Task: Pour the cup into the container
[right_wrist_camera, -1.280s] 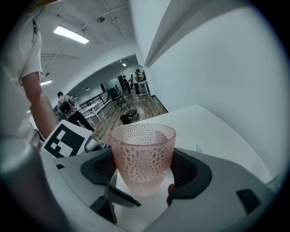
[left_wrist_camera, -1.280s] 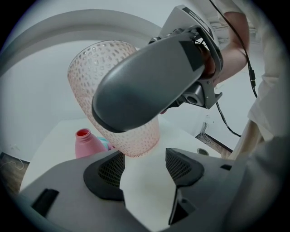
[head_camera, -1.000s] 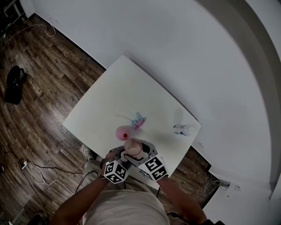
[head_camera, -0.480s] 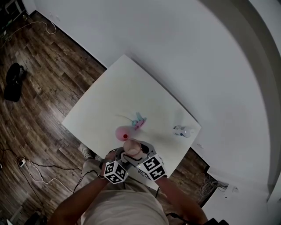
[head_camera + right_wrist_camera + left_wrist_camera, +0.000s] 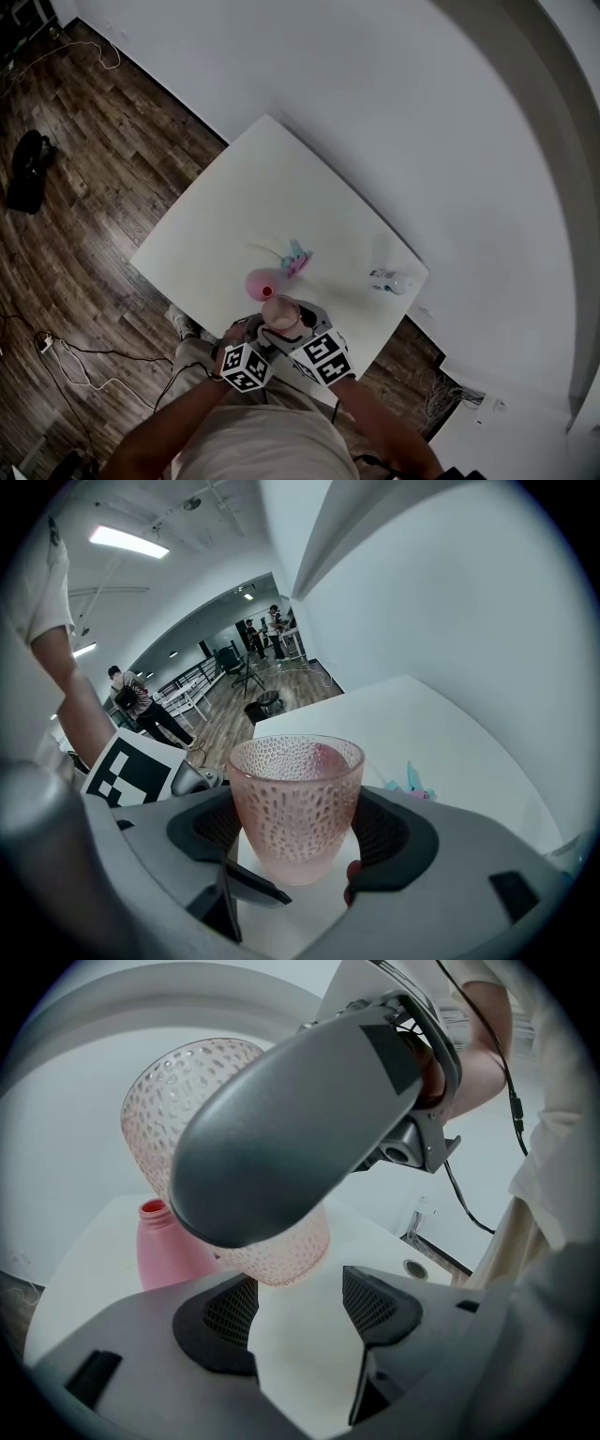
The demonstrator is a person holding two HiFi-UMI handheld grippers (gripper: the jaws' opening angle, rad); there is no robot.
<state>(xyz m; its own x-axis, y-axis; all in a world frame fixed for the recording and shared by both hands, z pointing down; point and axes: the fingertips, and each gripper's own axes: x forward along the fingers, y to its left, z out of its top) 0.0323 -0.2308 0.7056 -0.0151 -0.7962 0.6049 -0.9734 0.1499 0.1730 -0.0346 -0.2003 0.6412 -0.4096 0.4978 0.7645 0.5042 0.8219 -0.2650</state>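
The right hand-held gripper clamps the pink dimpled cup, mouth upward, over the counter's near edge, just beside the upright pink bottle. The left hand-held gripper gapes wide, empty.

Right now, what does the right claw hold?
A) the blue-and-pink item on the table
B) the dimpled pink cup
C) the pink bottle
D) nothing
B: in the right gripper view the right claw is closed on the dimpled pink cup, while the pink bottle stands apart on the table.
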